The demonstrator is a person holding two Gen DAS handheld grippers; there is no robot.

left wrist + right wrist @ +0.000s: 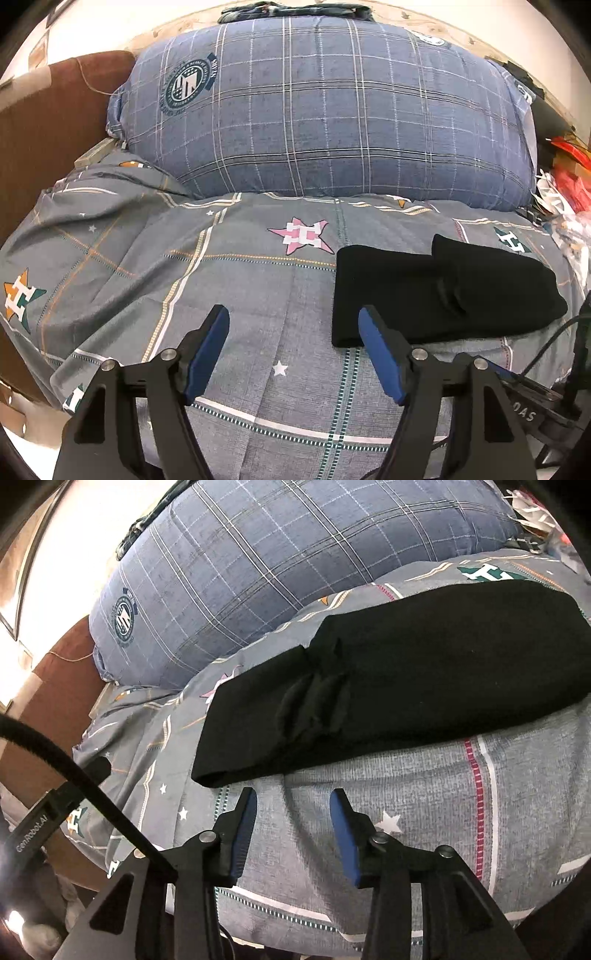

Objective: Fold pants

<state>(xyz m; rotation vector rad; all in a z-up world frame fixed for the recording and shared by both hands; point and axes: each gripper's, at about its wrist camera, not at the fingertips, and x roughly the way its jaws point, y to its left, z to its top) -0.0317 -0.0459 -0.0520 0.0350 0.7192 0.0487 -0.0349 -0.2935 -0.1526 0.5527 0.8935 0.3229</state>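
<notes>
Left wrist view: my left hand-held gripper (pixel 293 325) and right hand-held gripper (pixel 293 805) both gape empty, black pants (pixel 388 672) folded on the bed (pixel 240 295) just ahead; fold looks finished, next I'd only tidy edges.

Two wrist cameras, angled down over a bed

Left looks toward the blue pillow (pixel 325 110); right sits nearer the folded pants (pixel 399 672) — both share them.

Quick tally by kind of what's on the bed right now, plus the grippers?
Pants, black, folded: 1
Pillow, blue plaid: 1
Bedsheet, grey, star print: 1
Grippers, both open and empty: 2 (left gripper, right gripper)
Total: 5
</notes>
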